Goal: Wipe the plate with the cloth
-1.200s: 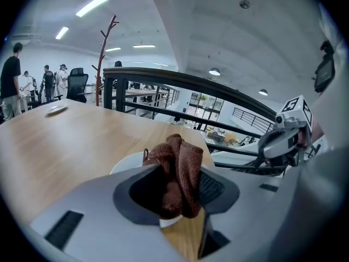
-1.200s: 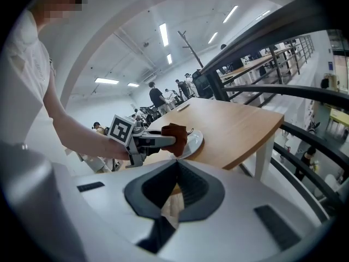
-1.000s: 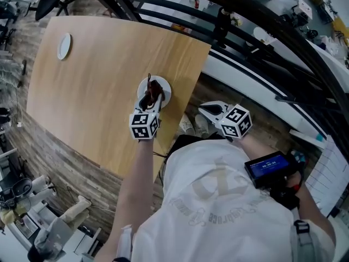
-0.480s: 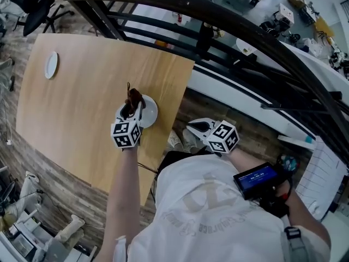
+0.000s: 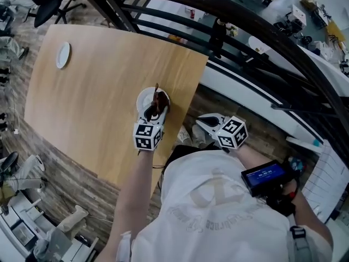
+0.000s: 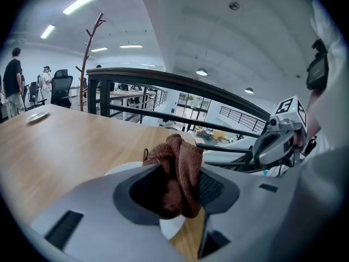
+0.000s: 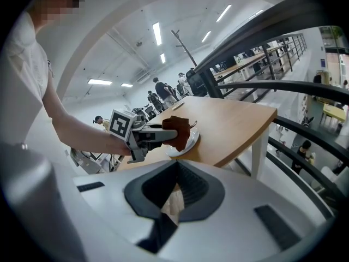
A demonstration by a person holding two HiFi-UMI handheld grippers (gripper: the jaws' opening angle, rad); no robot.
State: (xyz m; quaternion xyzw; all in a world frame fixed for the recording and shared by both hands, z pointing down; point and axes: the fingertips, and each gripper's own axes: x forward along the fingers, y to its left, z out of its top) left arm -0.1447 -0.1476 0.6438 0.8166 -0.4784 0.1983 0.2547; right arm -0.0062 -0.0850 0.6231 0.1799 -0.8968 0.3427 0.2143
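At the far left of the wooden table [image 5: 92,91], a small white disc [image 5: 64,54] is lying well apart from everything else. Moving right, you are reaching your left gripper [image 5: 151,113] out over the white plate [image 5: 143,98], which is sitting near the table's right edge. Its jaws are clamping a bunched reddish-brown cloth [image 5: 159,99].

In the left gripper view, the cloth [image 6: 182,157] is bulging up between the two pads and filling the gap, with the plate [image 6: 122,170] showing beneath and in front of the jaws. The cloth is hanging down onto the plate's surface, and a thin loop is sticking out at its left side.

Further right, past the table's edge, you are holding your right gripper [image 5: 210,123] low, beside your body and off the table. It is pointing toward the plate, but it is staying clear of the table and touching nothing. In the right gripper view, its jaws are closing together at the tips with nothing between them. Beyond them, the left gripper [image 7: 163,137] is pressing the cloth [image 7: 177,130] over the plate [image 7: 189,144].

On your right forearm, a dark device [image 5: 265,176] with a lit blue screen is showing.
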